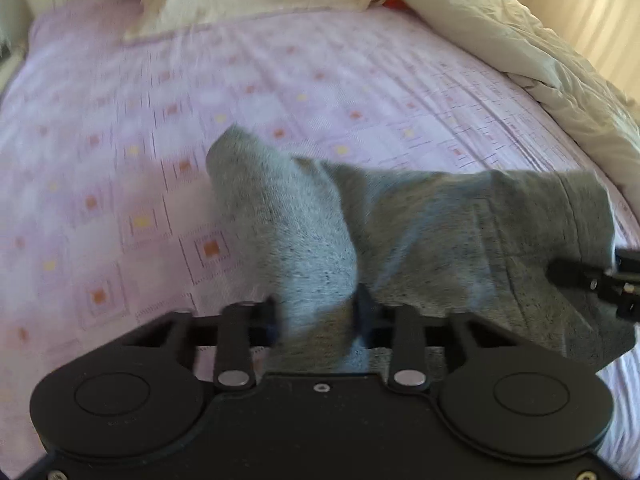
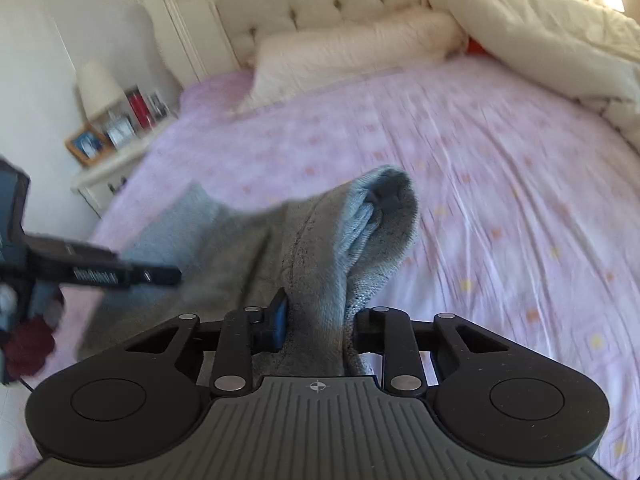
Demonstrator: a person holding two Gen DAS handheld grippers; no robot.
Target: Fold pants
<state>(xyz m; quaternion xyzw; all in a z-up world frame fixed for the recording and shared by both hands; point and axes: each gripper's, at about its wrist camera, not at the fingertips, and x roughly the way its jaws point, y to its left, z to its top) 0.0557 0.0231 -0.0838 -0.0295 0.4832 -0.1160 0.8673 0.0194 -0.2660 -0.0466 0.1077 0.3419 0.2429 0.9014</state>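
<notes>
- Grey sweatpants (image 1: 420, 240) hang bunched between both grippers above the pink bedsheet (image 1: 120, 140) near its front edge; left gripper (image 1: 318, 316) and right gripper (image 2: 316, 320) are each clamped on a thick wad
- Risk: wadded cloth slipping free; layers folding crooked
- Motion blur hides seams; legs cut off below

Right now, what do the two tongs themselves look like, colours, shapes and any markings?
Both are matte black, with two round discs at the base and paired linkage bars with silver pivot pins. The left tongs have a plain black centre plate. The right tongs have a grey ribbed plate with a small crosshair mark and a blue pad on one finger. No cables or sleeves show.
</notes>
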